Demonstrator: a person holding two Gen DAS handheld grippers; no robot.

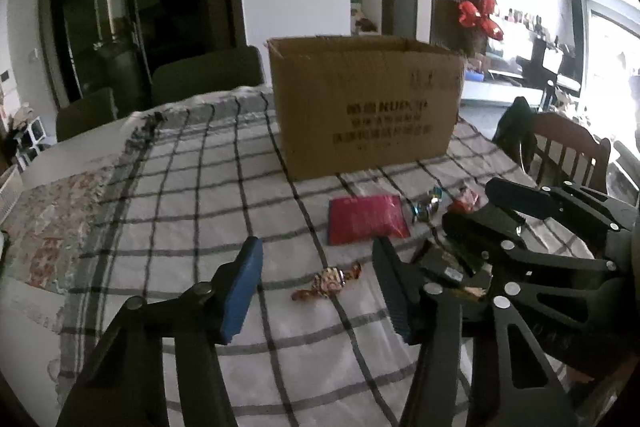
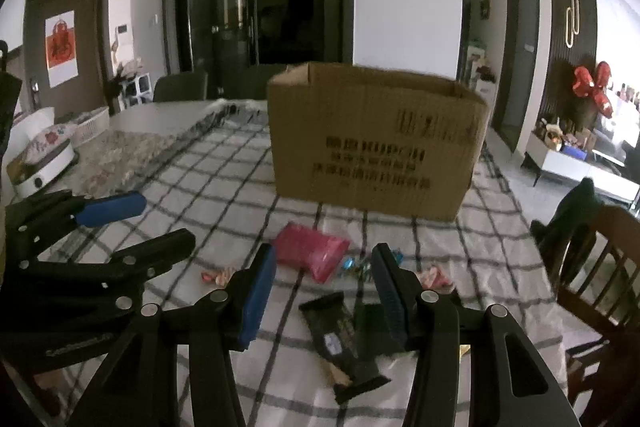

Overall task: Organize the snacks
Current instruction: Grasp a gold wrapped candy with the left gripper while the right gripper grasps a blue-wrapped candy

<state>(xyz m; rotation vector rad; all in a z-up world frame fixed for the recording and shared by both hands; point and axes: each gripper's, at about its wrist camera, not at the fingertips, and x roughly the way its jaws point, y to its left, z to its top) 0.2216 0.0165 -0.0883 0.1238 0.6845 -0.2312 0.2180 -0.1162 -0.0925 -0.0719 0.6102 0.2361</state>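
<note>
Left wrist view: left gripper [image 1: 320, 291] spread, empty, over wrapped candy [image 1: 329, 282] on desk [image 1: 192, 195]; lower straight, centre before pinching.

Right wrist view: right gripper [image 2: 324, 297] spread, empty, above dark snack packet [image 2: 340, 337]; cardboard box [image 2: 372, 143] beyond.

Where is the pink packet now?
In both views the pink packet lies flat on the checked cloth, in front of the cardboard box and just left of a blue-wrapped candy.
</note>
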